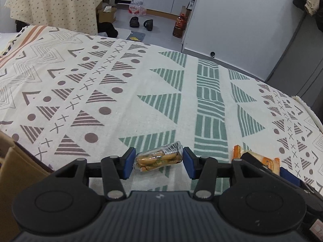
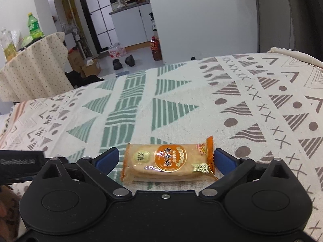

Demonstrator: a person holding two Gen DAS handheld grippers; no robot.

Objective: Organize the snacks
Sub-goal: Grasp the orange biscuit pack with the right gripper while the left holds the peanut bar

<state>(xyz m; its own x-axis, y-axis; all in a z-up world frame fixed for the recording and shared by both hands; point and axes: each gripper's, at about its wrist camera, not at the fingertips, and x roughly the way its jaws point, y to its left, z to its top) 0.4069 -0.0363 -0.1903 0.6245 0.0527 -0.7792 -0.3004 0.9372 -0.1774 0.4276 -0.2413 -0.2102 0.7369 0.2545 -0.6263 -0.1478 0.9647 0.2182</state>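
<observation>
A small clear pack of peanut-like snacks with a barcode end sits between the blue pads of my left gripper, touching both; the gripper is shut on it just above the patterned cloth. An orange-wrapped rice cracker pack lies flat on the cloth between the fingers of my right gripper, which is open; a small gap shows at its left end, and the crimped right end meets the right pad. The same cracker pack shows at the right of the left wrist view, partly hidden by the right gripper.
The patterned cloth covers a wide flat surface with much bare room ahead. A cardboard box stands at my near left. Beyond the far edge are floor, shoes, a bottle and a cloth-draped table.
</observation>
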